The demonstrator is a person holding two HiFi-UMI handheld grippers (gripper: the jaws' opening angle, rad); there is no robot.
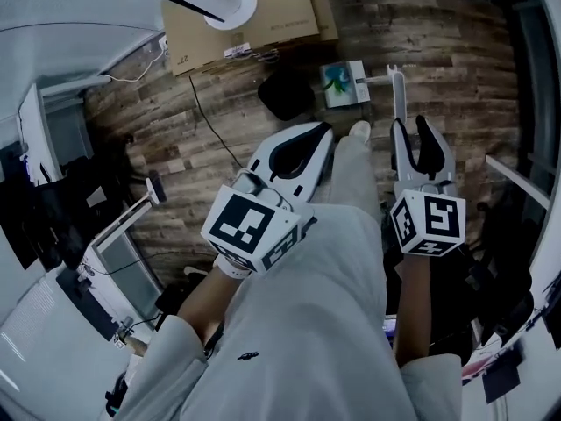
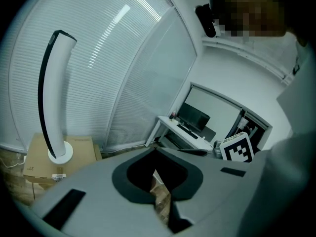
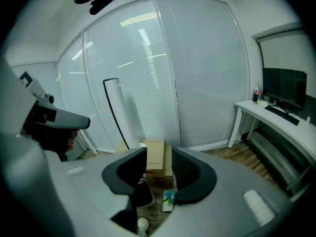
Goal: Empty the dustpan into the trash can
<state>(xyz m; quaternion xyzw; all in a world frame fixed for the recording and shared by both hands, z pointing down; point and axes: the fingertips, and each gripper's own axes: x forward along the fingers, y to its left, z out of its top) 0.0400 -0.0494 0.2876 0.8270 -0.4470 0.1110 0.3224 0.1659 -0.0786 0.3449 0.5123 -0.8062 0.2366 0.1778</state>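
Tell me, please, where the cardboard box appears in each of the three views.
Head view: the cardboard box sits at top centre.
Left gripper view: the box is at lower left.
Right gripper view: the box is just below centre.
Shared landmark: the white tower fan, at the box in all three.

Bare wooden floor (image 1: pixel 447 51) is lying open beyond the right tool (image 1: pixel 410 123), whose jaws are standing apart and empty. The dustpan (image 1: pixel 344 83) and its long handle (image 1: pixel 397 90) are sitting just ahead of that tool. The person's leg (image 1: pixel 351 178) is stretching between the two tools. Ahead of the left tool (image 1: pixel 329 130), a black bin (image 1: pixel 285 95), a cardboard box (image 1: pixel 280 11) and a trailing cable (image 1: pixel 206 117) are crowding the floor.
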